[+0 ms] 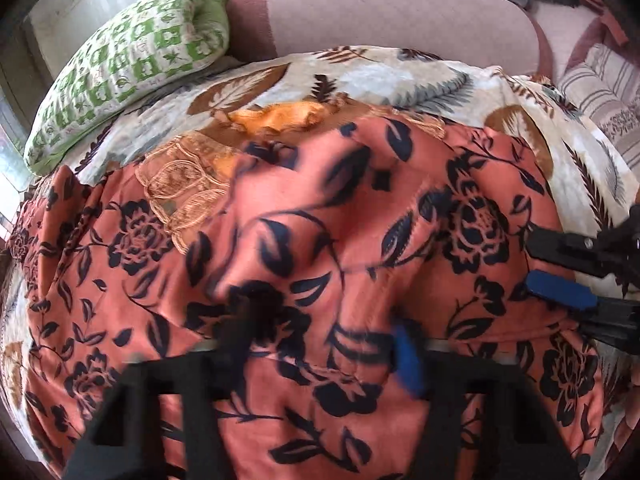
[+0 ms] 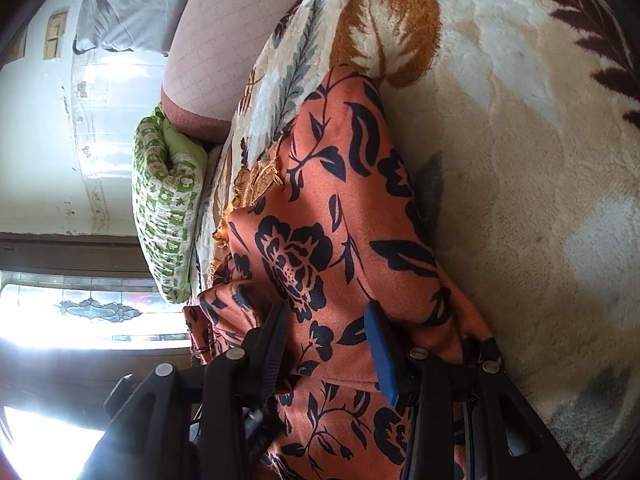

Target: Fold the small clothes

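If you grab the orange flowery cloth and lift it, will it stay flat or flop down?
It will probably flop. The cloth already lies in soft folds and humps on the blanket, so it looks thin and limp. It seems light for its size. Where the right tool has it between its fingers, it bunches up, so lifting one spot would likely leave the rest hanging.

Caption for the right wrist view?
Right gripper astride a fold of orange floral garment on a leaf-print blanket.
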{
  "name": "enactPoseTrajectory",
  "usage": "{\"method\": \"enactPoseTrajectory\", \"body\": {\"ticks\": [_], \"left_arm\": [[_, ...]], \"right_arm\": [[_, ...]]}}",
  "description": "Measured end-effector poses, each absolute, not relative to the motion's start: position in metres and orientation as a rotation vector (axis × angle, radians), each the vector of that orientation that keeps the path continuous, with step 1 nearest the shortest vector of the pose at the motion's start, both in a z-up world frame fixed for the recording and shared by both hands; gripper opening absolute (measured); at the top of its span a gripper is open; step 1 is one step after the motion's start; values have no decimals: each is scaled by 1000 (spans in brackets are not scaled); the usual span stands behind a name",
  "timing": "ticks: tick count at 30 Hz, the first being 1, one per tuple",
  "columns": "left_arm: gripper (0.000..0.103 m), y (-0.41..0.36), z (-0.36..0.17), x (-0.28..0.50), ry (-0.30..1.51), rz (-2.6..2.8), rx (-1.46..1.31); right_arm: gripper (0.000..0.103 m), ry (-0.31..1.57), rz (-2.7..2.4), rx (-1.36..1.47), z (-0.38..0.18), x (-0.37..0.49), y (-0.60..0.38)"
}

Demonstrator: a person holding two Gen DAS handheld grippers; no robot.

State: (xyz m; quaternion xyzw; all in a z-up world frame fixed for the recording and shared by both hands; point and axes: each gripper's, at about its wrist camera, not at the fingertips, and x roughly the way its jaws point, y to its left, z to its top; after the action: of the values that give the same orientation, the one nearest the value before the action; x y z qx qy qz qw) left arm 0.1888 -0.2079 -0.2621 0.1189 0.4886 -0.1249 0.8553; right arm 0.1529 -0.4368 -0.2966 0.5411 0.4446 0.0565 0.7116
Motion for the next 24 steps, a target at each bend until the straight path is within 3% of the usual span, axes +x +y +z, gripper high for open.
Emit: {"method": "enactPoseTrajectory", "body": {"ticks": [3, 7, 13, 18, 22, 24], "left_arm": [[19, -193, -254, 197, 1056, -295, 211], [19, -154, -227, 202, 1043, -305, 80], [25, -62, -211, 231, 1109, -214, -190], [27, 6, -226, 238, 1162, 30, -235], [29, 2, -219, 223, 1112, 20, -192], [35, -14, -213, 219, 1076, -35, -168]], "right_arm": [[43, 988, 126, 1189, -295, 154, -436], [43, 982, 122, 1180, -292, 153, -435], [43, 982, 108, 1142, -287, 153, -431], [43, 974, 108, 1158, -288, 151, -432], [45, 885, 109, 1138, -273, 147, -434], [44, 819, 137, 1106, -260, 146, -433]]}}
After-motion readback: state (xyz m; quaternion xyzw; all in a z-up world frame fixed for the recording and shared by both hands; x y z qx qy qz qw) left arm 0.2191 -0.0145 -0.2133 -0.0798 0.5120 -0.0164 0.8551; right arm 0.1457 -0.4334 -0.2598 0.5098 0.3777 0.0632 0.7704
